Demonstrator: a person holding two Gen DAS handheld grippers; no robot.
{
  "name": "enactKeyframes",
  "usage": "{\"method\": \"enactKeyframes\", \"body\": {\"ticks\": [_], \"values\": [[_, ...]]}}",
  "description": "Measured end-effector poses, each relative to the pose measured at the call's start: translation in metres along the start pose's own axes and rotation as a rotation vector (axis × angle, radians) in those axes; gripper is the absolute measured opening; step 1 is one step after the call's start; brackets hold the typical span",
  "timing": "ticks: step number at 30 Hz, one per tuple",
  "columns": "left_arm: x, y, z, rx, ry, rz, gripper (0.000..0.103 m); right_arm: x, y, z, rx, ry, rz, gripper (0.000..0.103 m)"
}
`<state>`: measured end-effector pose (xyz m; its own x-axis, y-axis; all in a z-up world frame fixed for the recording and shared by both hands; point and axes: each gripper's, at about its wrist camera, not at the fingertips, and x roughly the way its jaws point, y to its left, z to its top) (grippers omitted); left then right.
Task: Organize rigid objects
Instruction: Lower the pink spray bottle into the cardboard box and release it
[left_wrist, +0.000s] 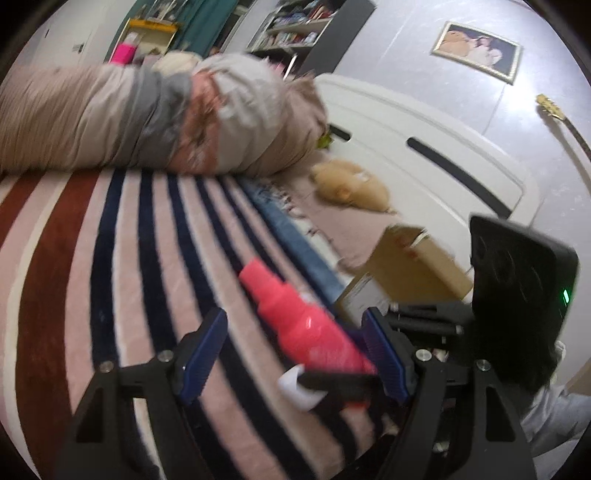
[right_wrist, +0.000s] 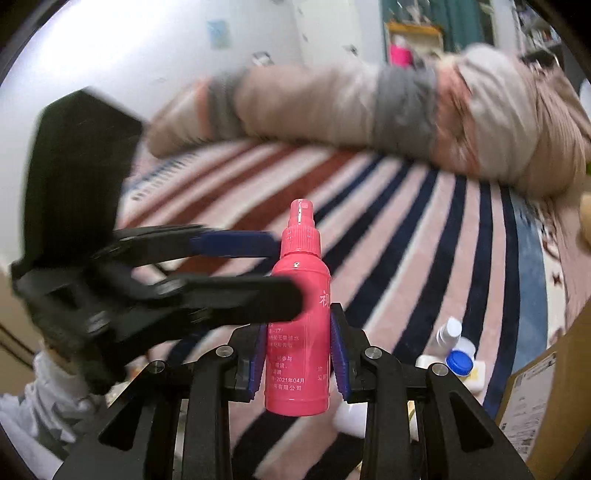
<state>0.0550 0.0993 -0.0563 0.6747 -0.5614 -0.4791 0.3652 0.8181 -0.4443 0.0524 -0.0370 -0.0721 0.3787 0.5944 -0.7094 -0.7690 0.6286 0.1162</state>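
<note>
The right gripper (right_wrist: 298, 360) pinches the pink spray bottle (right_wrist: 300, 325) upright above the striped bed (right_wrist: 406, 229), while the left gripper (left_wrist: 295, 347) reaches in with jaws spread around its upper body. For a clean handover, the left should probably close firmly before the right lets go.

Pink spray bottle (right_wrist: 299, 332); blanket (right_wrist: 406, 229) striped pink, navy, rust.

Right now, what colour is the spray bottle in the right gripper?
Bright pink spray bottle, cap included; the right wrist view shows it best.
</note>
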Motion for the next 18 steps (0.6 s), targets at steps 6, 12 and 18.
{"method": "enactKeyframes", "body": {"ticks": [6, 12, 18], "values": [[-0.007, -0.069, 0.021, 0.088, -0.038, -0.065, 0.035, -0.075, -0.003, -0.015, -0.004, -0.15, -0.015, 0.027], [0.015, -0.152, 0.038, 0.25, -0.064, -0.051, 0.033, -0.137, -0.037, -0.035, 0.047, -0.263, -0.065, 0.027], [0.06, -0.216, 0.056, 0.338, -0.016, -0.104, 0.027, -0.19, -0.085, -0.063, 0.137, -0.338, -0.138, 0.027]]}}
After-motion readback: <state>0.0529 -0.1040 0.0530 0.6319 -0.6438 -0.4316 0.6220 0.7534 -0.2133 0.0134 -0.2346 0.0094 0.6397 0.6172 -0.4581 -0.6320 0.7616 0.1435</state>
